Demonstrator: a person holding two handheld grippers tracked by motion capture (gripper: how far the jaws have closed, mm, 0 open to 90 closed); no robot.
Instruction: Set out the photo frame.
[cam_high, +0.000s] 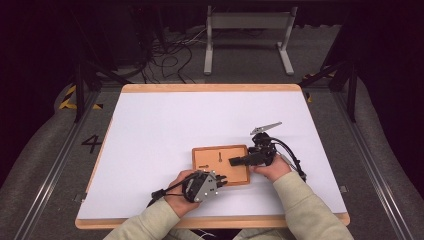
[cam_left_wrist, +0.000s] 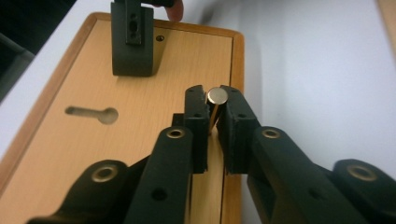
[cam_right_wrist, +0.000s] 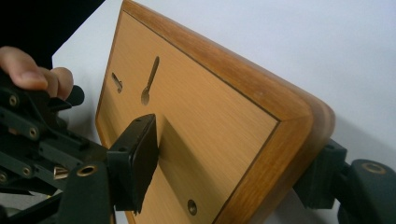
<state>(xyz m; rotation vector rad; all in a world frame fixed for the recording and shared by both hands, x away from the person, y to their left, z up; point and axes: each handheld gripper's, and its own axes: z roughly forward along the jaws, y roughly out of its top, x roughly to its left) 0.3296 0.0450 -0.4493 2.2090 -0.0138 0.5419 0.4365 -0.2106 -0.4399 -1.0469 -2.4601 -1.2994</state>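
Observation:
A small wooden board (cam_high: 210, 155) with two keyhole slots lies on the white table near the front. My right gripper (cam_high: 234, 161) comes in from the right and is shut on the board's right edge. In the right gripper view its one pad (cam_right_wrist: 135, 154) presses on the board's top face (cam_right_wrist: 201, 107) and the other jaw sits under the edge. My left gripper (cam_high: 221, 181) is over the board's front edge. In the left gripper view it (cam_left_wrist: 212, 100) is shut on a brass pin (cam_left_wrist: 217, 95) standing over the board (cam_left_wrist: 116, 74), beside a keyhole slot (cam_left_wrist: 93, 114).
The white table top has a wooden rim (cam_high: 210, 87) and bare room to the left and back. A white metal frame (cam_high: 247, 40) and loose cables (cam_high: 170, 55) lie on the floor behind it. The board has a small round hole (cam_right_wrist: 192, 206) near its corner.

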